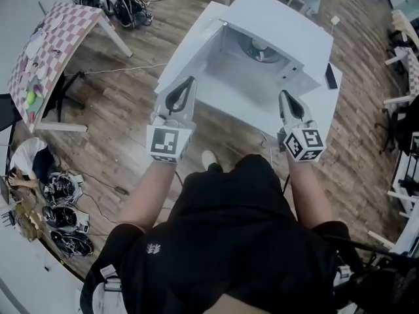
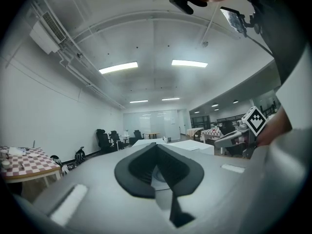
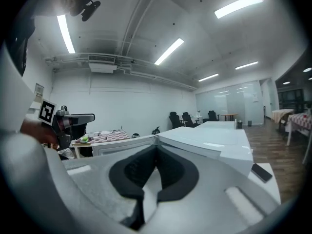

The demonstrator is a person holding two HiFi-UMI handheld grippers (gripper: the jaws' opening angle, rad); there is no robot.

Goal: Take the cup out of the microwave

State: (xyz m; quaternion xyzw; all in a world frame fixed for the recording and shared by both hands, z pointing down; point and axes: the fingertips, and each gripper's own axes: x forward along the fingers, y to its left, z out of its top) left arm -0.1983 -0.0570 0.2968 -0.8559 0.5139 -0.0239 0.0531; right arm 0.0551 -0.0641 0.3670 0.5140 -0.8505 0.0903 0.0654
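You wear a black short-sleeved top (image 1: 222,241) with a small white emblem (image 1: 154,248) on its left side, and one pale shoe (image 1: 209,159) shows past its hem. Grey buckled straps (image 1: 108,277) sit by your left shoulder. Your left gripper (image 1: 191,80) and right gripper (image 1: 283,95) look alike: smooth light-grey shells that narrow to a point, each with black rubbery jaw pads (image 2: 131,172) framing a spade-shaped hollow. Behind each shell sits a white cube (image 1: 170,142) printed with black square markers. A small black camera mount (image 2: 183,1) shows at your head.
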